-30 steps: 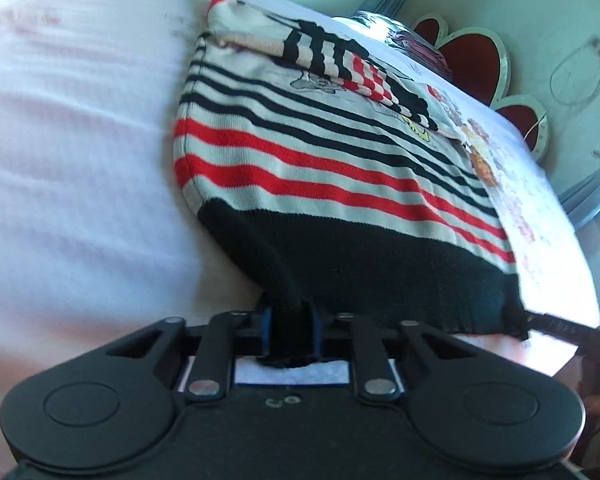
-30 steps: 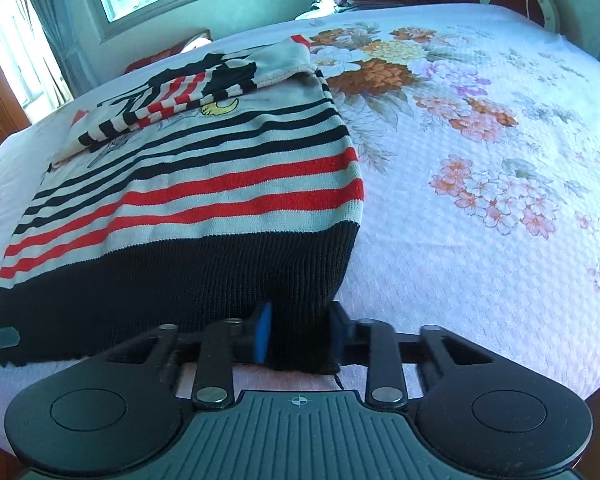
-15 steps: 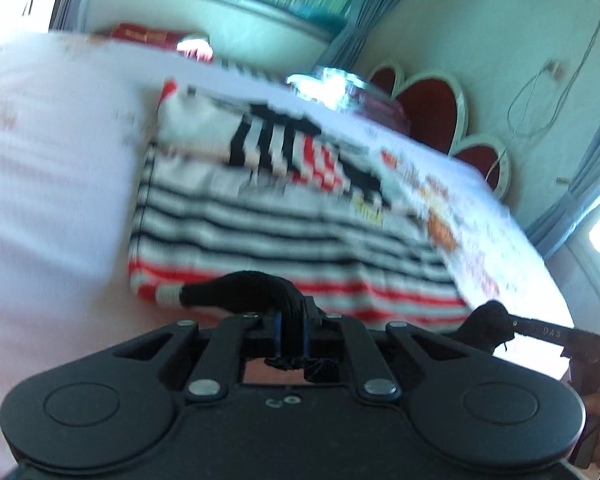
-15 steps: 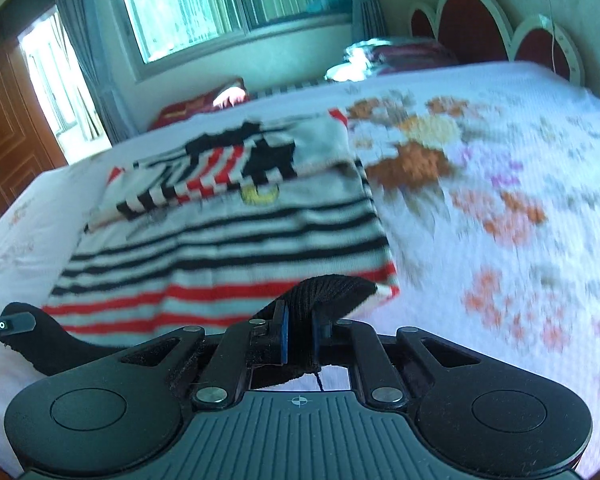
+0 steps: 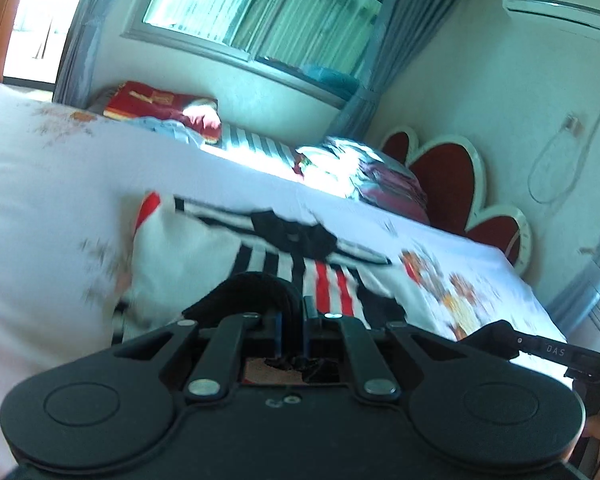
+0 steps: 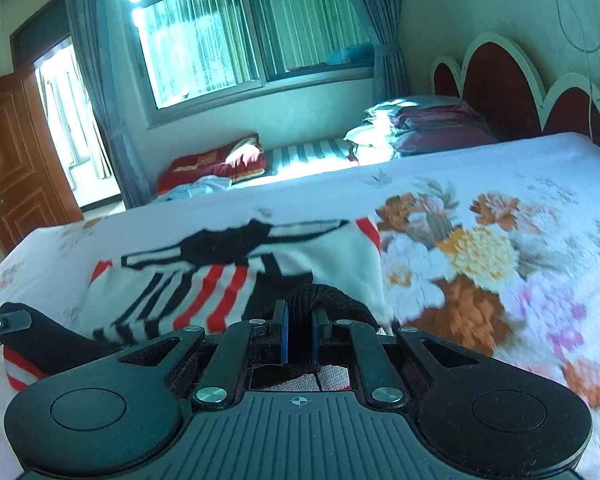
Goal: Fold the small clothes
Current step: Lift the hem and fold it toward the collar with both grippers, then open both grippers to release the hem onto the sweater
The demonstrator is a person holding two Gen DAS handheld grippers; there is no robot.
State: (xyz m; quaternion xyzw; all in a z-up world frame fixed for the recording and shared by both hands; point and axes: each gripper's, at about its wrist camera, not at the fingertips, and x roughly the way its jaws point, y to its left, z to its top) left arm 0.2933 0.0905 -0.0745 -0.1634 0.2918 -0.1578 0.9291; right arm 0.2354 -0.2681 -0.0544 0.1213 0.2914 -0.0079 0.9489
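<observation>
A small striped sweater [image 5: 228, 248] [image 6: 204, 280], white with black and red bands and a black hem, lies on the flowered bedspread [image 6: 480, 248]. My left gripper [image 5: 292, 320] is shut on one corner of the black hem, which bulges up over its fingers. My right gripper [image 6: 300, 320] is shut on the other hem corner. Both corners are lifted off the bed and carried over the sweater's body toward its collar end, where the folded sleeves lie. The right gripper's tip [image 5: 548, 346] shows at the right edge of the left wrist view, and the left gripper's tip [image 6: 8, 324] at the left edge of the right wrist view.
A stack of folded bedding [image 6: 428, 124] sits by the red scalloped headboard [image 6: 500, 88]. A red pillow [image 6: 216, 160] and a striped mattress lie under the window [image 6: 236, 32]. A wooden door [image 6: 12, 152] stands at the left. The bedspread stretches on to the right.
Both grippers closed on the black hem, lifted it off the bed and carried it forward over the sweater. The striped body is now largely covered from view.
</observation>
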